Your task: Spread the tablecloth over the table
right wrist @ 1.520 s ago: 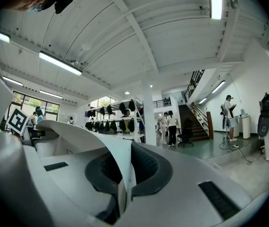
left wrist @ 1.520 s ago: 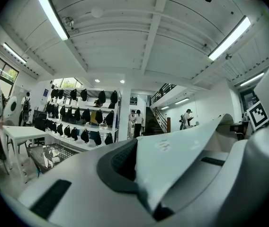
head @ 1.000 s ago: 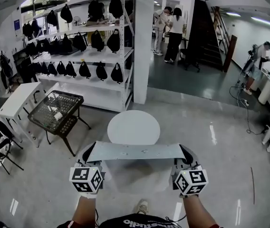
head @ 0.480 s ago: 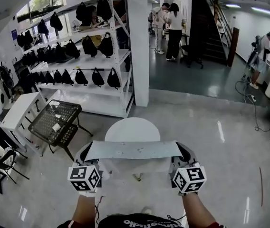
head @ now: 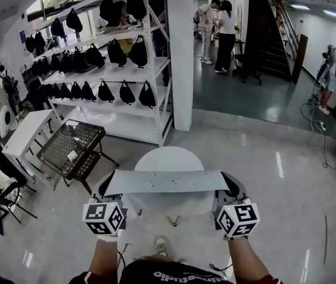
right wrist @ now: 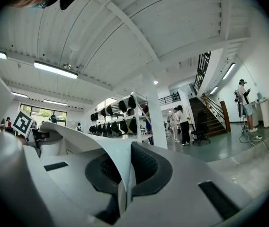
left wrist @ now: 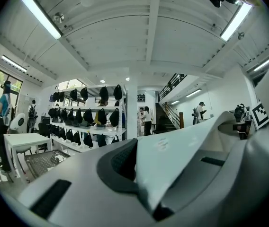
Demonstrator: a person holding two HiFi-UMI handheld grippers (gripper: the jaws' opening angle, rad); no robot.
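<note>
Between them, left hand-held gripper (head: 107,186) and right one (head: 231,186) clamp the tablecloth (head: 165,182).

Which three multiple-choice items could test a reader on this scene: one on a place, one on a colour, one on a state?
1. Where is the round table?
A. in front of the person, past the stretched tablecloth
B. far to the right, against a wall
C. behind the person

2. What colour are the bags on the shelf rack?
A. red
B. black
C. yellow

3. What is the state of the left tool?
A. open and empty
B. shut on the tablecloth
C. shut on a bag

Answers:
1 A: the head view shows its white top just past the cloth's far edge.
2 B: the hanging bags all look black.
3 B: the left gripper view shows its jaws pinching the cloth.
</note>
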